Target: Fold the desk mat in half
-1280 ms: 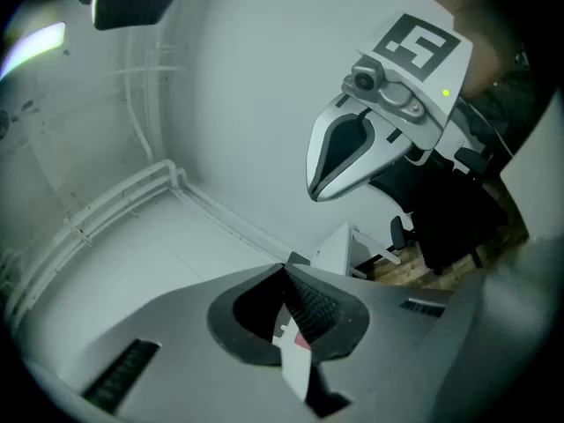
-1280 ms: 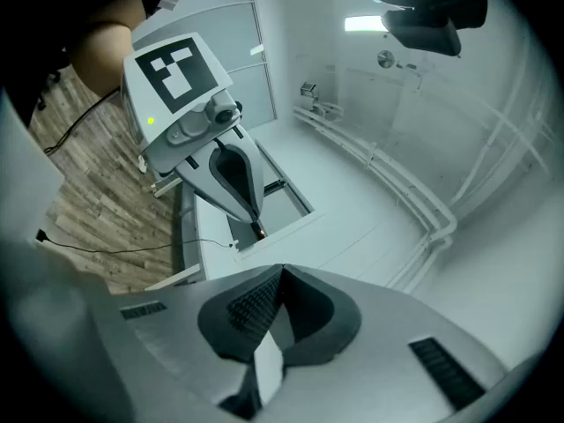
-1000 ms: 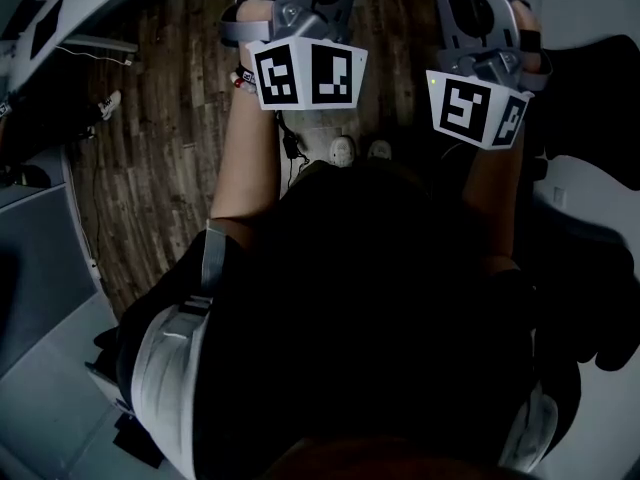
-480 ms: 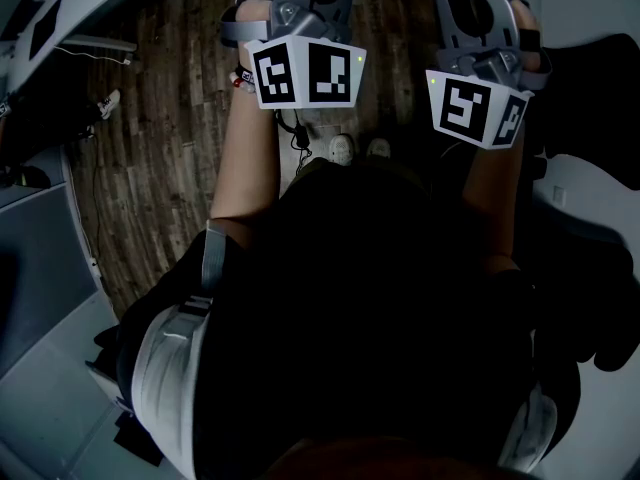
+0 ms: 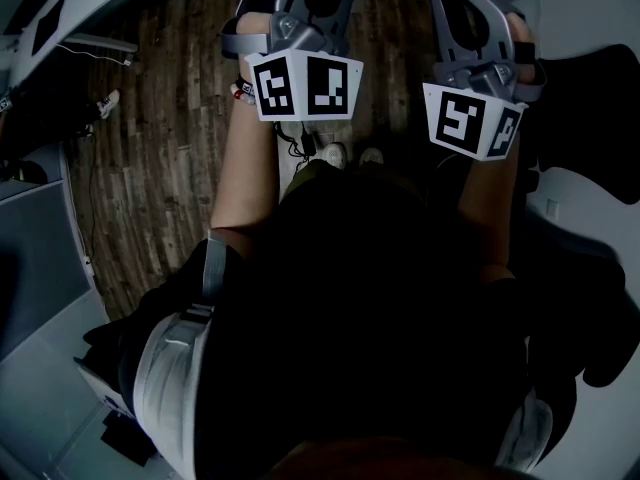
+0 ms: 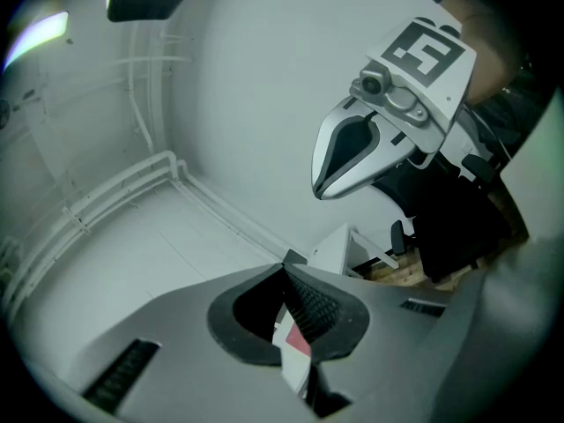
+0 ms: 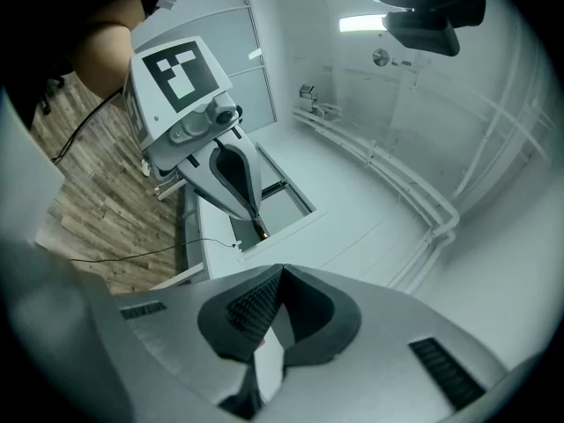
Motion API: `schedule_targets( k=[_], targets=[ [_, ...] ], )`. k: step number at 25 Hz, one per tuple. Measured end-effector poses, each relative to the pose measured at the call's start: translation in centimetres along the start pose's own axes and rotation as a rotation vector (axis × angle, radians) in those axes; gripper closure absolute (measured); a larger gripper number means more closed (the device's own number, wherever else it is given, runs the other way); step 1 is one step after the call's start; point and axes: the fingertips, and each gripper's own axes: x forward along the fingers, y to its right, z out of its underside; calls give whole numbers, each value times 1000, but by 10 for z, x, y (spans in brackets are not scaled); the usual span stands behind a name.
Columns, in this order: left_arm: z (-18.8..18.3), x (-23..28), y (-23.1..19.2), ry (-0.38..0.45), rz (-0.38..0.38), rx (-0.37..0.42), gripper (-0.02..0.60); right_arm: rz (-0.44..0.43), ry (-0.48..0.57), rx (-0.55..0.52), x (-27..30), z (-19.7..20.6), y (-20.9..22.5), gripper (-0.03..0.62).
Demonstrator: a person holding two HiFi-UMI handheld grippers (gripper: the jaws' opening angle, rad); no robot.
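No desk mat shows in any view. In the head view I look down my own dark-clad body, with both grippers held out in front over the wooden floor (image 5: 170, 118). My left gripper (image 6: 284, 273) is shut, tips together, nothing between them; its marker cube (image 5: 305, 86) sits top centre. My right gripper (image 7: 280, 273) is shut and empty too, with its cube (image 5: 470, 120) at top right. Each gripper view shows the other gripper alongside: the right gripper (image 6: 323, 186) and the left gripper (image 7: 258, 227), both with jaws together. Both point level at white walls.
My shoes (image 5: 345, 154) and a dark cable (image 5: 295, 143) are on the floor below the grippers. A white table (image 7: 211, 236) with a cable stands ahead of the right gripper. A dark chair (image 6: 458, 227) is at the right of the left gripper view. Pipes (image 6: 132, 183) run along the wall.
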Motion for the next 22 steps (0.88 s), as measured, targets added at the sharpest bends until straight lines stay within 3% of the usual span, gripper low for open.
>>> schedule_targets(
  k=[14, 22],
  targets=[
    [-21, 2, 18, -20, -29, 18, 569, -12, 41, 6, -19, 20, 1, 565],
    [-16, 9, 22, -39, -28, 23, 569, -18, 53, 11, -11, 27, -3, 565]
  ],
)
